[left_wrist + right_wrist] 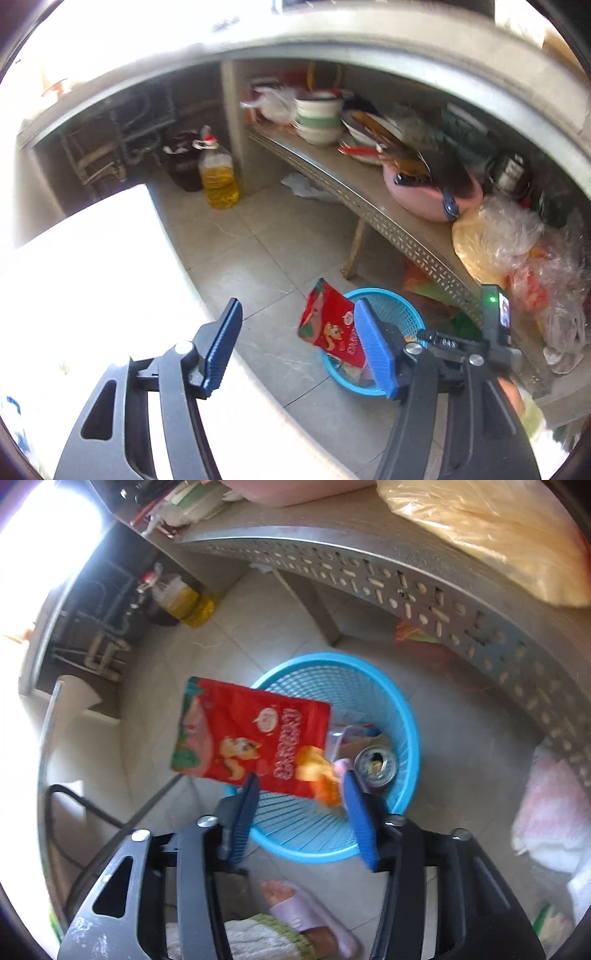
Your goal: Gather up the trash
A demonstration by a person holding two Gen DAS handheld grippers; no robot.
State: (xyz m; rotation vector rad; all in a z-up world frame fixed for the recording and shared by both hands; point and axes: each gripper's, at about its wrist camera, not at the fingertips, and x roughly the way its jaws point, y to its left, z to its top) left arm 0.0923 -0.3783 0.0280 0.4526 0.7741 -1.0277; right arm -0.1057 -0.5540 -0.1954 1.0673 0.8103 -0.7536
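Observation:
A red snack bag (pixel 247 738) hangs in the air over the rim of a blue mesh waste basket (pixel 388 701) on the tiled floor. It is just beyond my right gripper (pixel 301 786), whose jaws stand open, and no pad grips it. The basket holds a drink can (pixel 375 766) and other wrappers. In the left wrist view the bag (pixel 330 325) and basket (pixel 391 310) lie ahead to the right. My left gripper (pixel 299 317) is open and empty above the floor. The right gripper's body (pixel 496 321) shows at the right.
A perforated metal shelf (pixel 369 210) runs just behind the basket, loaded with bowls (pixel 319 118), a pink basin (pixel 432 195) and plastic bags (pixel 517 240). An oil bottle (pixel 218 177) stands by the pipes. A bright white surface (pixel 92 277) fills the left. My slippered foot (pixel 306 915) is below.

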